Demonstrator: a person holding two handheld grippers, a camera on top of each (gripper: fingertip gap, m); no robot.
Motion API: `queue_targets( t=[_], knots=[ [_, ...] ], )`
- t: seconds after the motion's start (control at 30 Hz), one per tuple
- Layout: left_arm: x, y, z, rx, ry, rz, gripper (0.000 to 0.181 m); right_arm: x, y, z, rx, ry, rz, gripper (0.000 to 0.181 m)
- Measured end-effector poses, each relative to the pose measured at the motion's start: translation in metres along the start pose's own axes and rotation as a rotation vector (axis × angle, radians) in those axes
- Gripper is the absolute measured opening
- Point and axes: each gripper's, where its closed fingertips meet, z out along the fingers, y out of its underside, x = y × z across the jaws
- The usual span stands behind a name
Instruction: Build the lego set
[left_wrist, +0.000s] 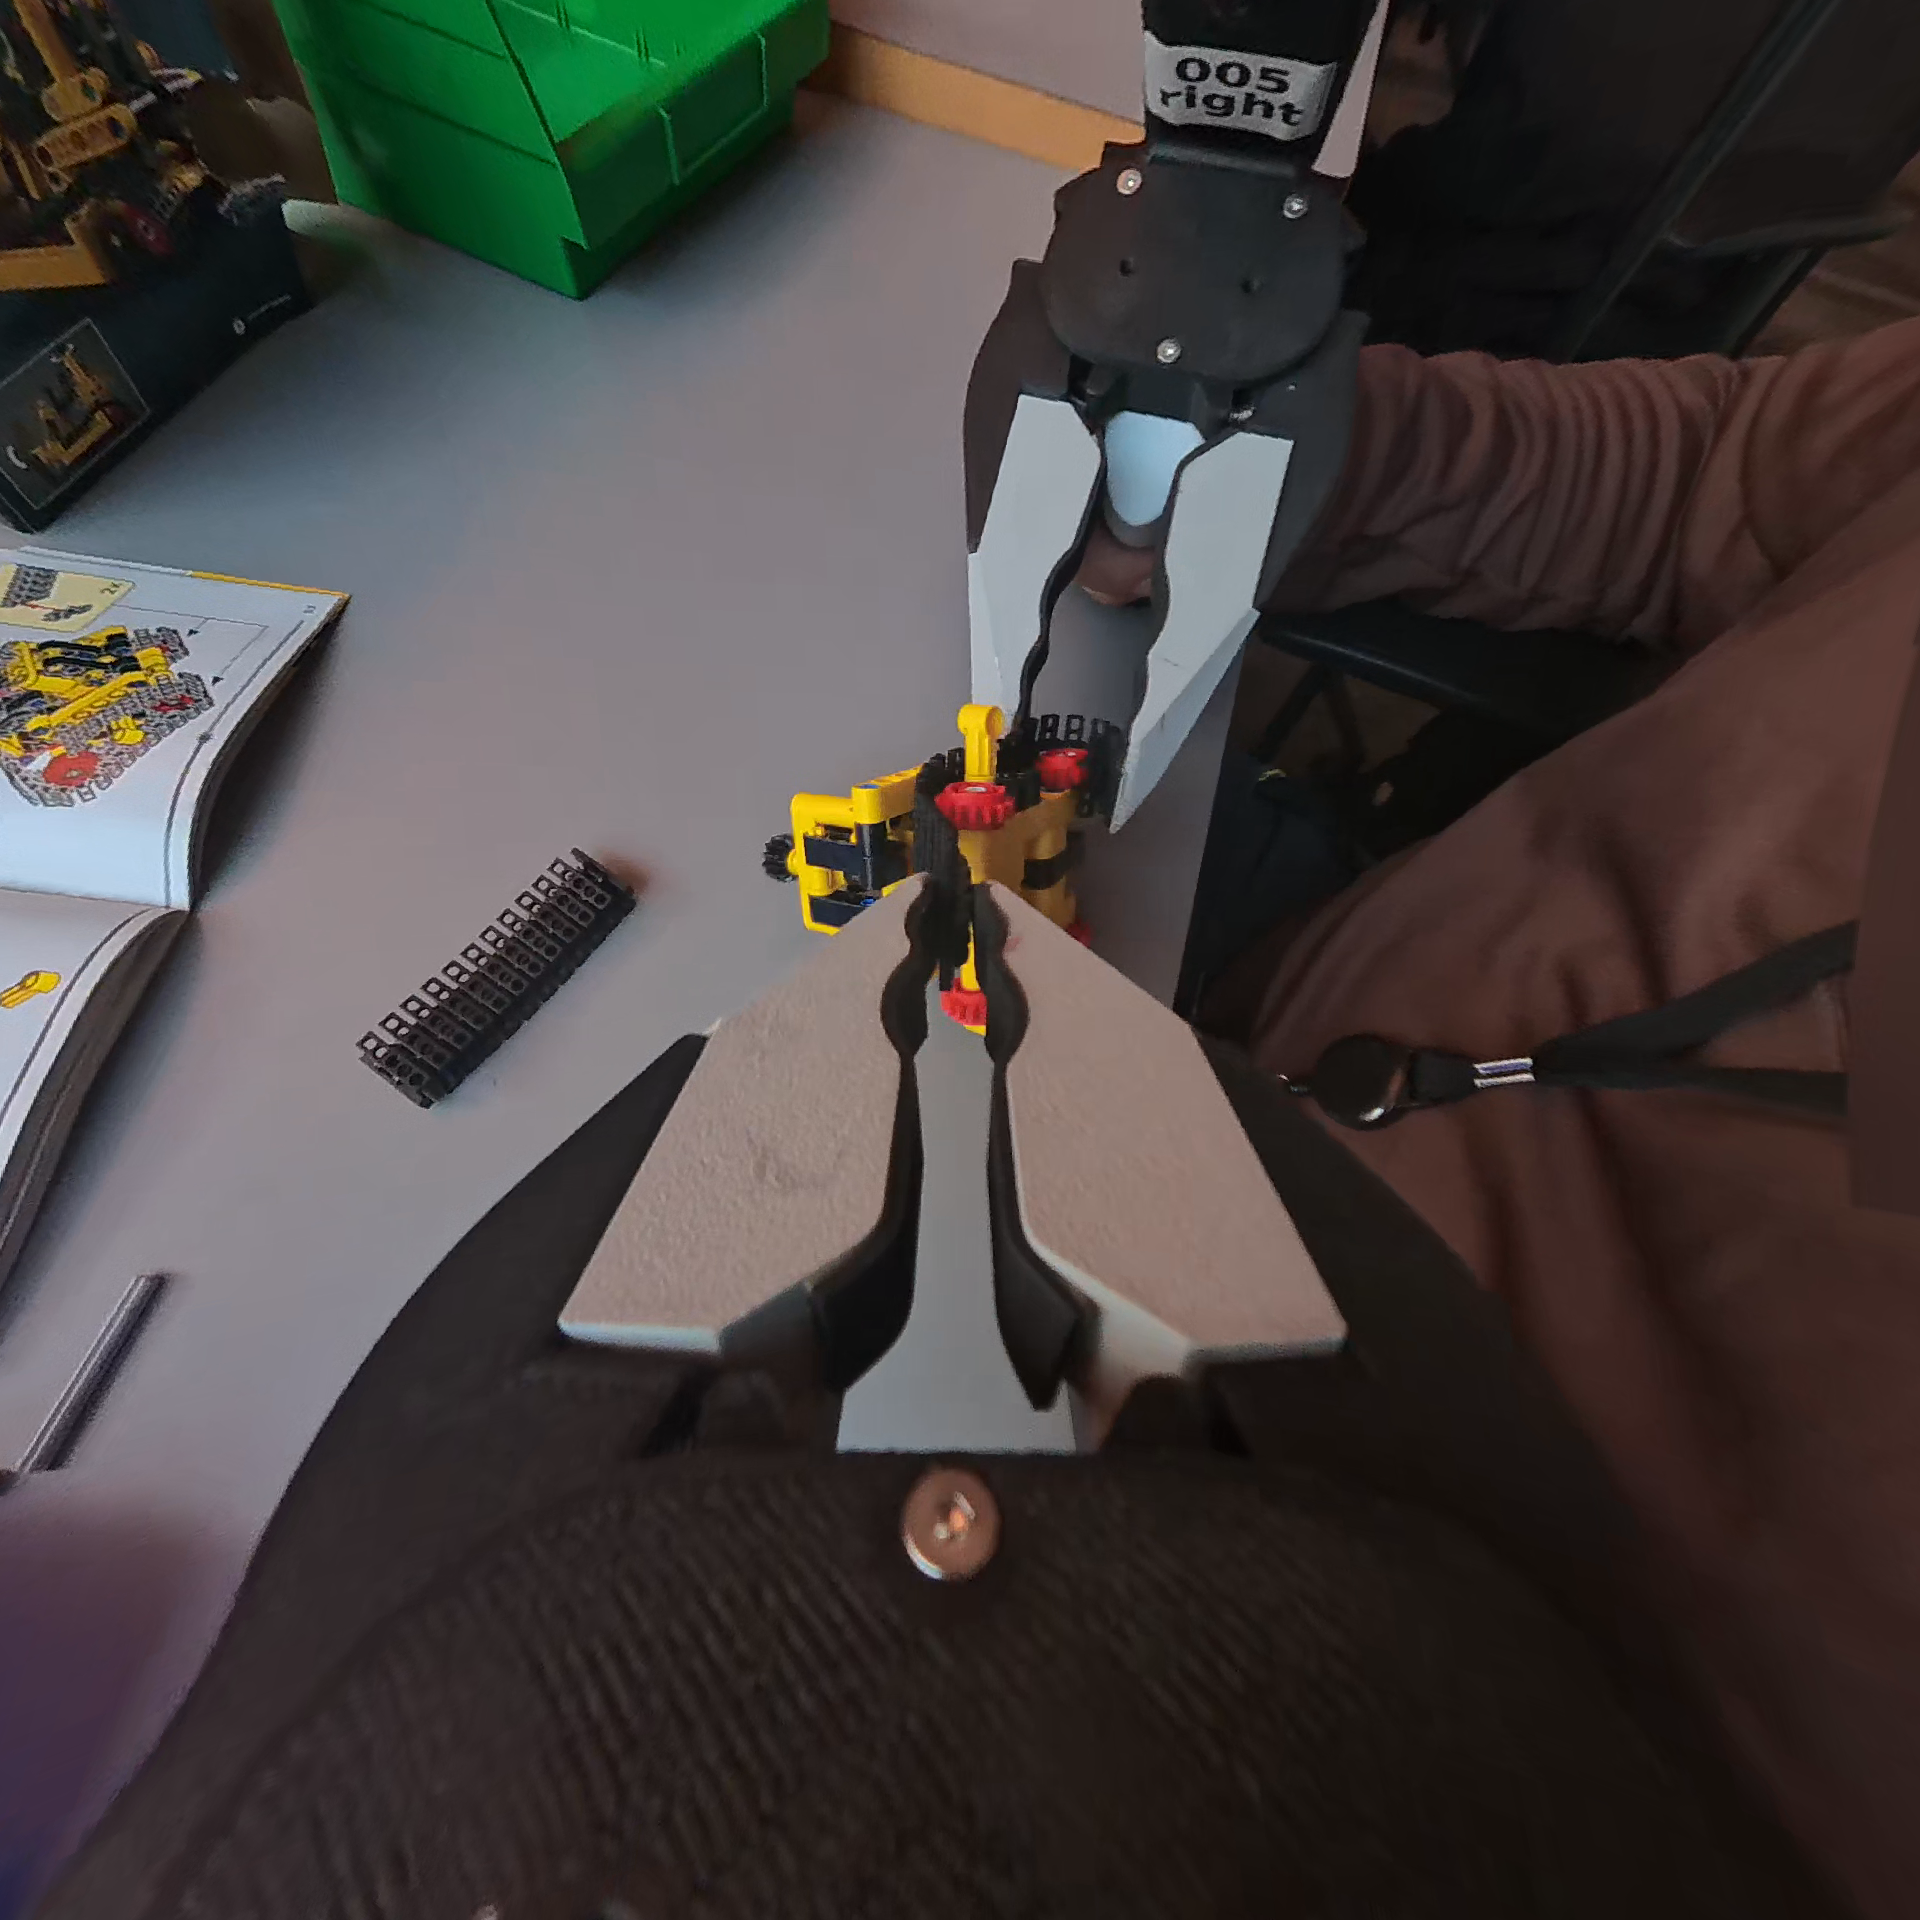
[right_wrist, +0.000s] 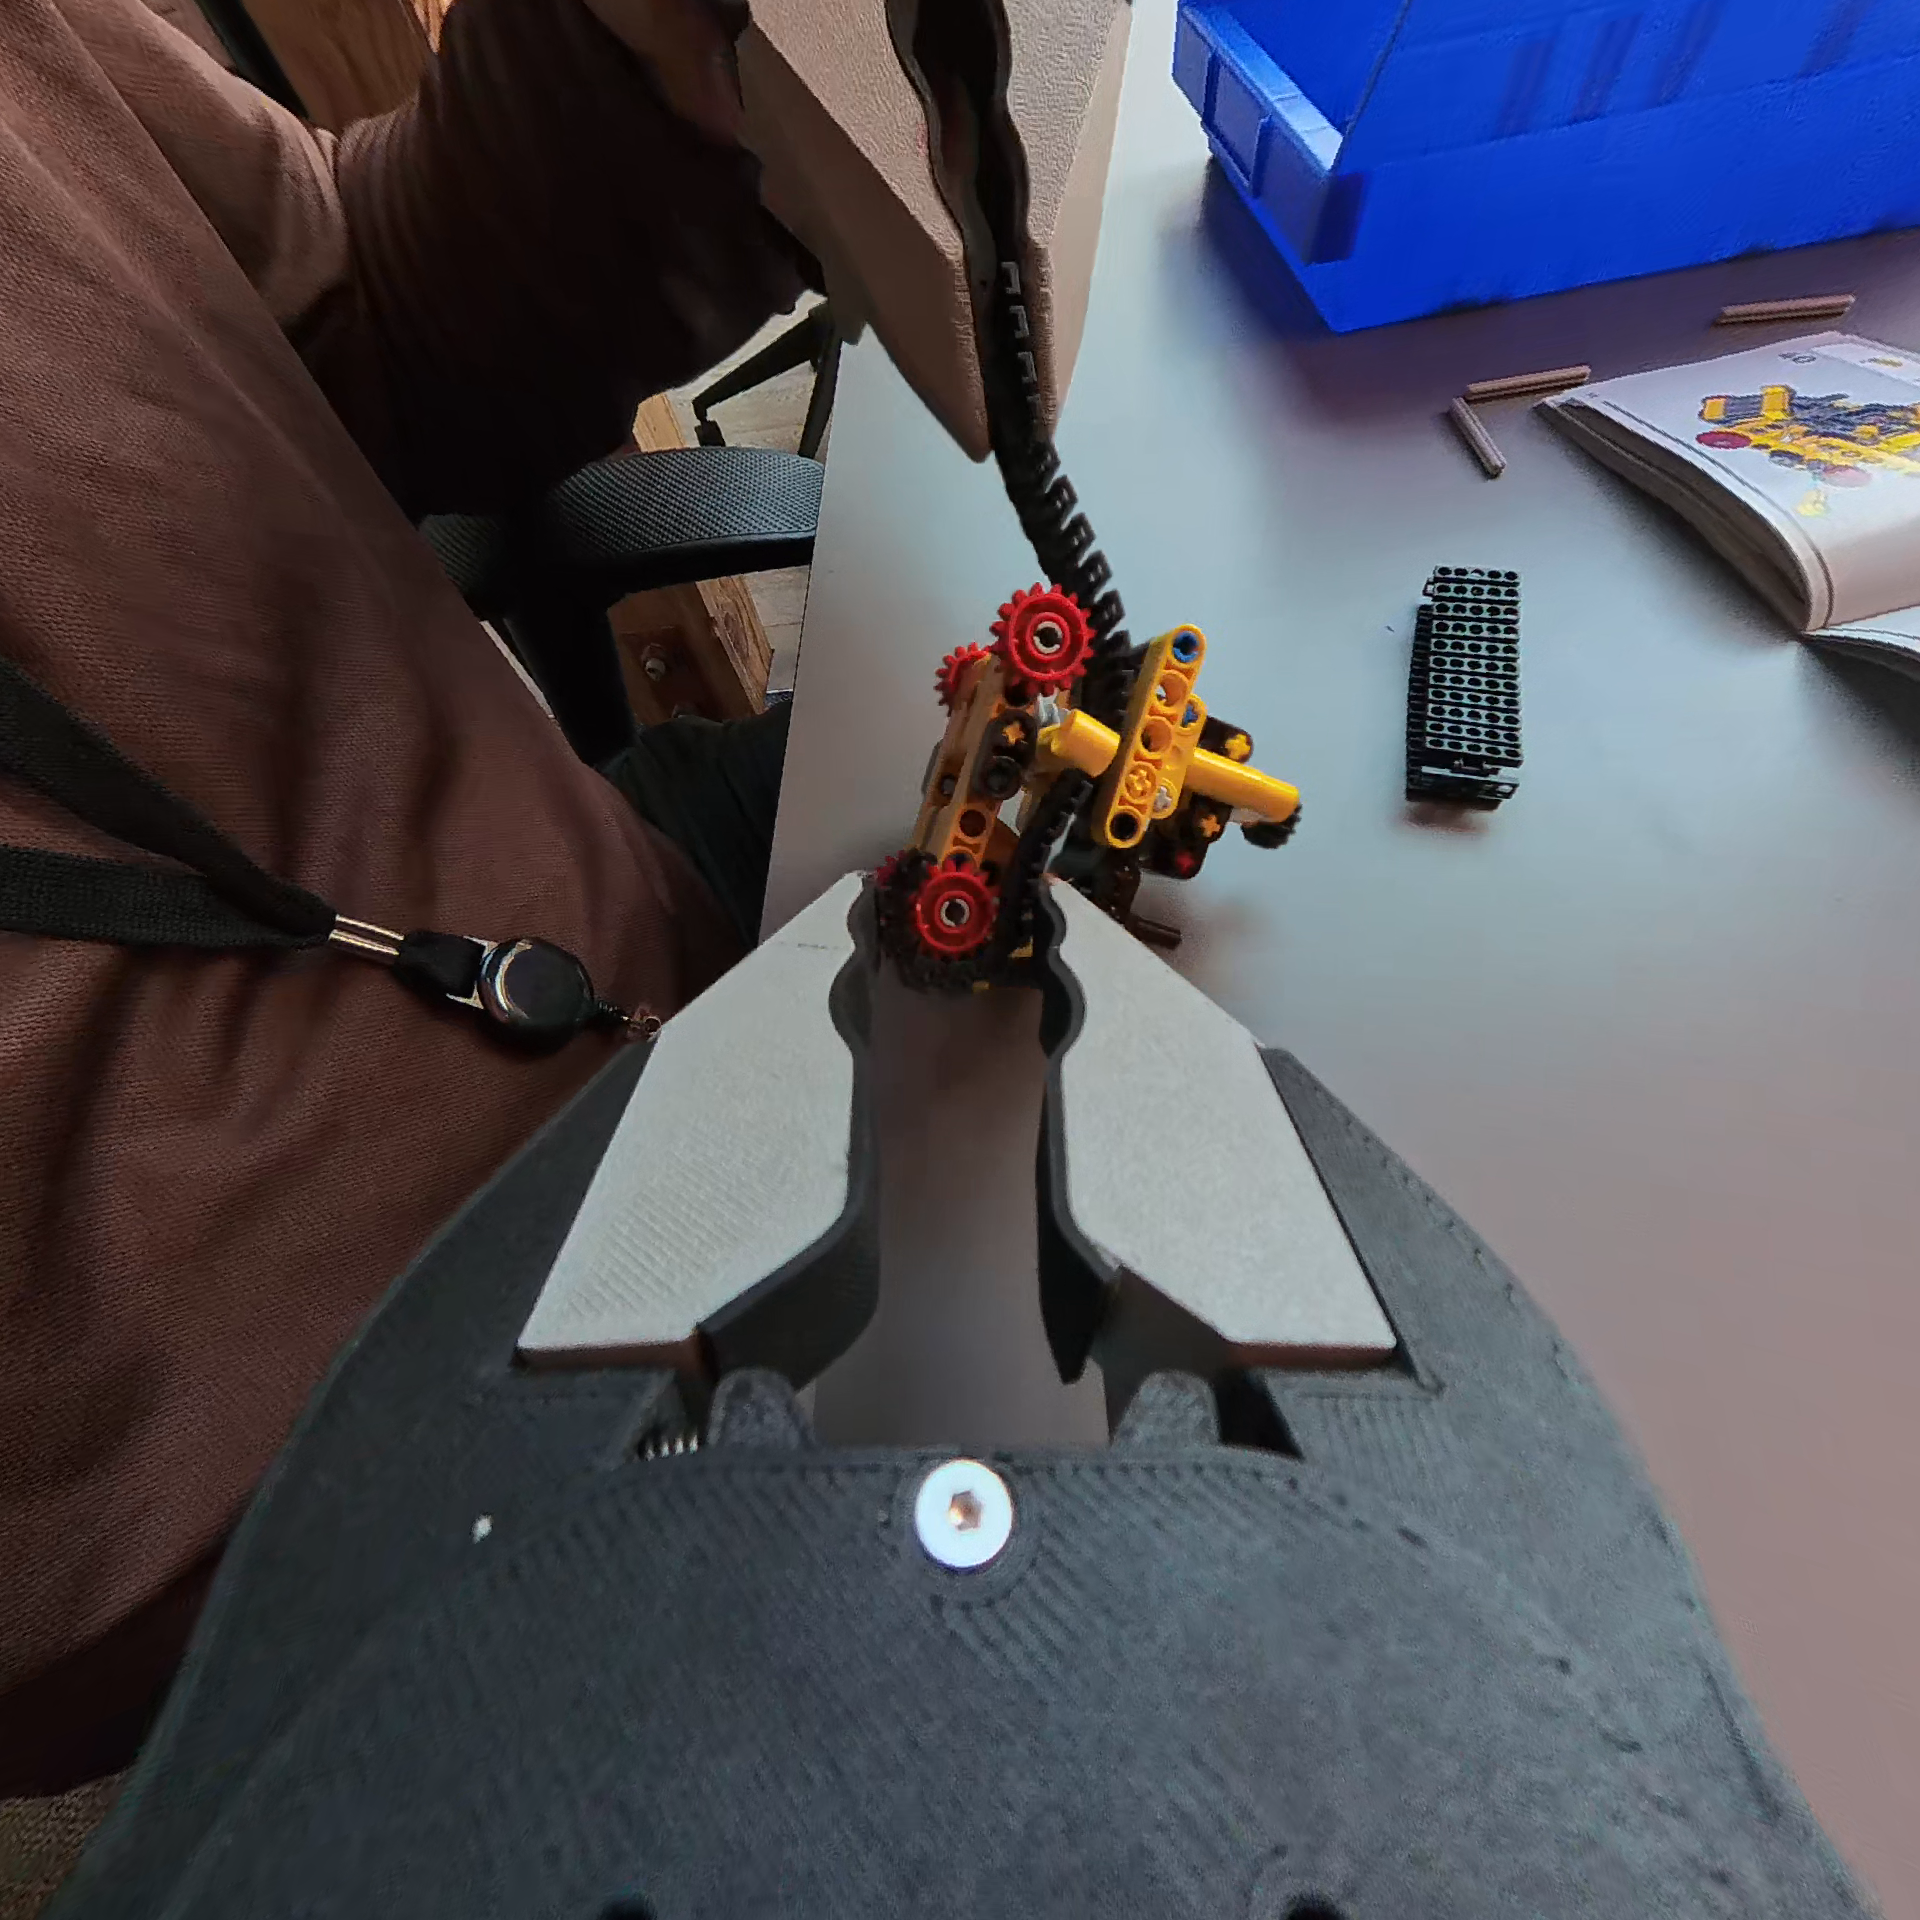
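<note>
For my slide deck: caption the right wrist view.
Both grippers fit a black track around the yellow model's red gears.

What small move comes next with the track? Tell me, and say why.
Probably swing the left hand-held gripper to lay the black track over the upper red gear. The track's free end is pinched in that gripper, rising off the yellow model, while the right hand-held gripper grips the lower gear end where the track already wraps.

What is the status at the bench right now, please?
Left gripper shut on track. Right gripper holds model at table edge. Spare track clear.
</note>
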Motion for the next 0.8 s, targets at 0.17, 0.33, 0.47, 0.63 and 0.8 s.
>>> queue_targets(
  t=[0.17,0.33,0.47,0.63,0.8],
  knots=[
    [-0.006,0.006,0.004,-0.021,-0.018,0.005,0.002,0.000,-0.002,-0.001,0.014,-0.009,0.011,0.026],
    [0.002,0.014,0.010,-0.035,0.038,0.002,0.002,0.002,-0.003,-0.003,0.029,-0.015,0.039,0.026],
    [0.007,0.011,0.013,0.001,0.050,-0.012,0.004,0.007,-0.004,-0.003,0.031,0.040,0.022,0.025],
    [0.012,0.013,0.020,0.035,0.020,-0.024,0.011,0.008,-0.004,-0.001,0.021,0.086,-0.053,0.025],
    [0.018,0.011,0.015,0.110,0.010,0.026,0.027,0.005,-0.005,0.000,0.025,0.096,-0.122,0.027]
  ],
)
